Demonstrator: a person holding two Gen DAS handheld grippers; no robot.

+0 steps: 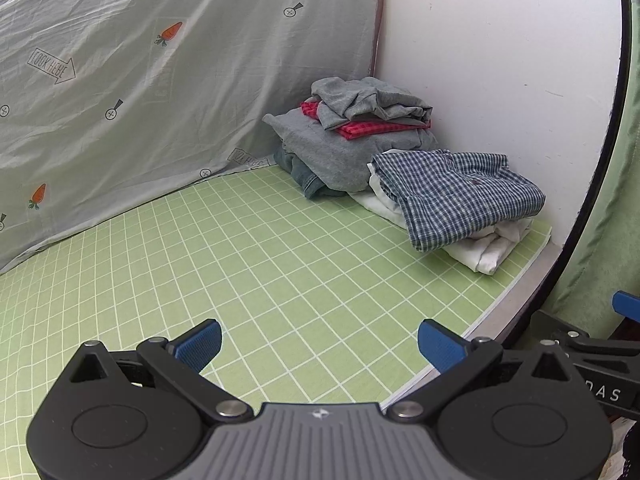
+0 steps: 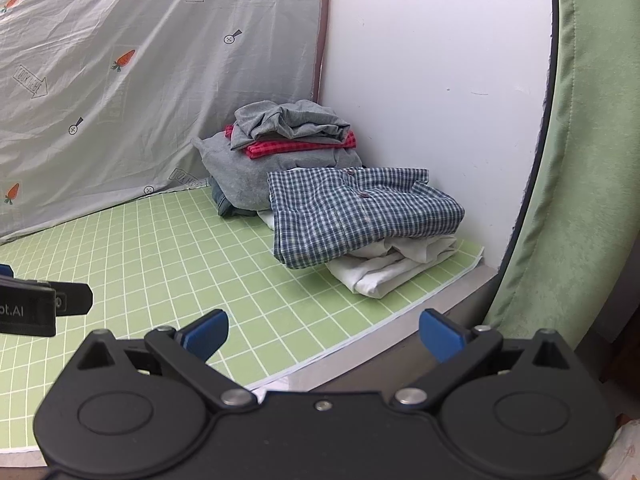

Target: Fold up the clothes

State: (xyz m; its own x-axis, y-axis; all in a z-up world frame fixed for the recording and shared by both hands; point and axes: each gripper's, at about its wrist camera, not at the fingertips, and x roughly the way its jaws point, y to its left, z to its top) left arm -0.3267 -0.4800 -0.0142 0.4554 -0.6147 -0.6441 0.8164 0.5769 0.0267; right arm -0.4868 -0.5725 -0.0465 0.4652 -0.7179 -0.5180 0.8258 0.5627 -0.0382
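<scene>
Clothes sit in the far corner of the green grid mat (image 1: 248,264), up against the white wall (image 1: 500,60), in two stacks touching each other. Nearer stack: blue checked shirt (image 1: 460,194) folded on top of a folded white garment (image 1: 488,246); the shirt overhangs the white piece on the mat side, buttons visible in the right wrist view. Further stack, from the bottom: denim piece (image 1: 304,178), grey garment (image 1: 320,148), red checked garment (image 1: 368,126), then a crumpled grey top (image 1: 368,100) looking loosely bunched, not flat. Same stacks in the right wrist view: checked shirt (image 2: 356,212), white garment (image 2: 384,268), red checked one (image 2: 300,146). Grey sheet with carrot prints (image 1: 160,80) hangs slanted behind the mat, its lower edge lying on it beside the denim. Left gripper (image 1: 320,344) is spread wide, blue pads (image 1: 200,344) well apart, nothing between them, hovering over bare mat well short of the clothes. Right gripper (image 2: 324,334) likewise released and empty, over the mat's near edge where a grey ledge (image 2: 440,304) shows. Green curtain (image 2: 580,180) on the right side. Each gripper is partly visible in the other's view, side by side.
</scene>
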